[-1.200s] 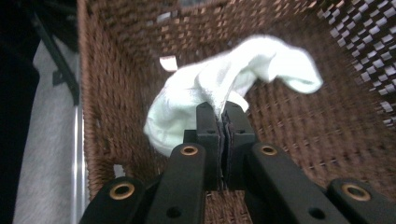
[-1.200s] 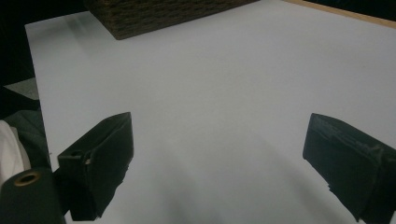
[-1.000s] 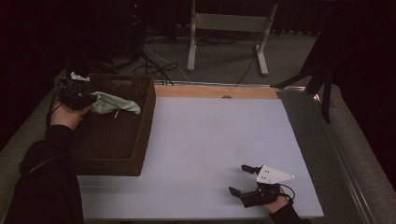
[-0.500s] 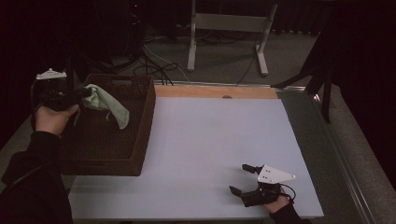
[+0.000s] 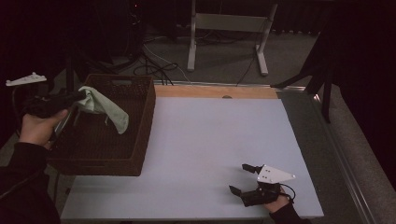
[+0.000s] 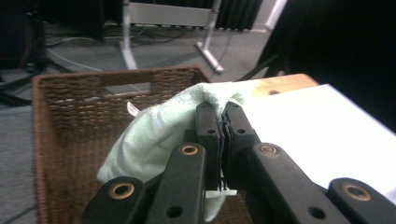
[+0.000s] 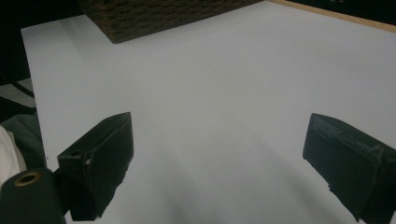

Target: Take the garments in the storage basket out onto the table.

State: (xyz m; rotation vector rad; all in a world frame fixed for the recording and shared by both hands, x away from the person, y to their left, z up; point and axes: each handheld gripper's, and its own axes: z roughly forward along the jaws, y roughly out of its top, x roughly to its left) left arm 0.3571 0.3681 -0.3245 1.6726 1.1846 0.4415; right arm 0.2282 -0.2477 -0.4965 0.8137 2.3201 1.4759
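A pale green cloth hangs over the brown wicker basket at the table's left. My left gripper is shut on its upper corner, lifted above the basket's left side. In the left gripper view the jaws pinch the cloth at the left gripper's tips, with the basket behind and below. My right gripper rests open near the table's front right, nothing between its jaws. The right gripper view has the right gripper wide apart over bare white table.
The white tabletop stretches between the basket and my right gripper, with a wooden strip along its far edge. Beyond the table stand a metal frame and cables on the floor. The basket's corner shows in the right gripper view.
My left gripper has risen and drawn left out of the basket, pulling the green cloth up so it now hangs from the jaws. The right gripper stayed where it was.
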